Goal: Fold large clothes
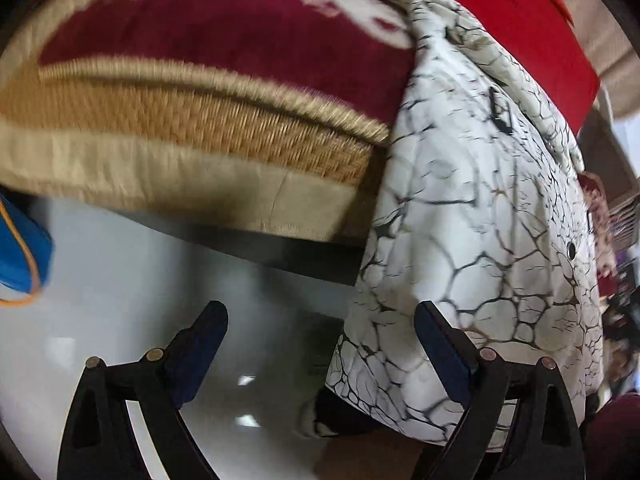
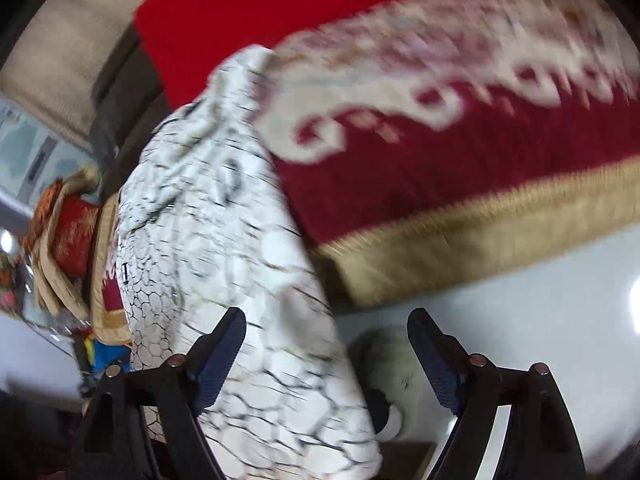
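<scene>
Plainly, both grippers stand wide apart and hold nothing. The left gripper (image 1: 320,344) has bare pale floor (image 1: 120,264) between its fingers; its right finger (image 1: 442,350) shows against the lower hem of the garment (image 1: 472,208), though whether it touches the cloth cannot be told. The right gripper (image 2: 326,350) has the garment's lower edge (image 2: 240,280) running down between its fingers, nearer the left finger (image 2: 218,354), with the pads not pressing on it.

Outward from there, the garment, white with a dark crackle print, lies draped over the front edge of the bed (image 1: 180,184) and hangs down toward the floor. Under it the bed carries a maroon blanket (image 1: 224,44) with a cream pattern and a gold fringe along the front edge. Farther back, toward the bed's rear, lies a red cloth (image 1: 516,28). At the far left edge of the left wrist view a blue thing (image 1: 20,248) with an orange cord shows beside the bed. Both views are blurred.
</scene>
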`<state>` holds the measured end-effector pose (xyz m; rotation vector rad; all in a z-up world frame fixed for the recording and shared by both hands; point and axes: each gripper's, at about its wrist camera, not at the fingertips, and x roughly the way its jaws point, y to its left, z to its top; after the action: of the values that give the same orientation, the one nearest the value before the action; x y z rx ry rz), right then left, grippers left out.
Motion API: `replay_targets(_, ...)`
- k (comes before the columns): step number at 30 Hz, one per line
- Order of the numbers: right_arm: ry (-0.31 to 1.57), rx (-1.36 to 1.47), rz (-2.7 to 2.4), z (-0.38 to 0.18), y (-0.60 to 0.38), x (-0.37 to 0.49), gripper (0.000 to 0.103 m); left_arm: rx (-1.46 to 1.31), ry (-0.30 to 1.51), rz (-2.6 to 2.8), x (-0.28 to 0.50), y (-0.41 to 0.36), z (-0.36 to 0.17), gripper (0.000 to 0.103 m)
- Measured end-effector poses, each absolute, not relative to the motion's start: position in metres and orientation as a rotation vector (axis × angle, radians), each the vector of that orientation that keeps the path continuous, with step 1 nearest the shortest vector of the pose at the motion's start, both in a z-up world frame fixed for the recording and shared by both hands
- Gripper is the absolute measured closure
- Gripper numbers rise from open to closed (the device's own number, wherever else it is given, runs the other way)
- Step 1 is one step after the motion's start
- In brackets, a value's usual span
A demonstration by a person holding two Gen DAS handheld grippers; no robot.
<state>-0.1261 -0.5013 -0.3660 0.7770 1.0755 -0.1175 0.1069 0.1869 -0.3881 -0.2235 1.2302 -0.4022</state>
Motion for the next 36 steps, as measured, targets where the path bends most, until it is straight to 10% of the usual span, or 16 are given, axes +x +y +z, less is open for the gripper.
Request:
replay_targets(31,1.206,1.104,0.184,-0.430,-0.481,-0.128,0.016,-0.815,1.228,-0.792,0.079,0.179,-0.477,0.010)
replay_targets(36,1.201,1.100,0.228,-0.434,-0.476,-0.125,0.018,-0.818,1.190,-0.866,0.073,0.184,-0.465,0.064)
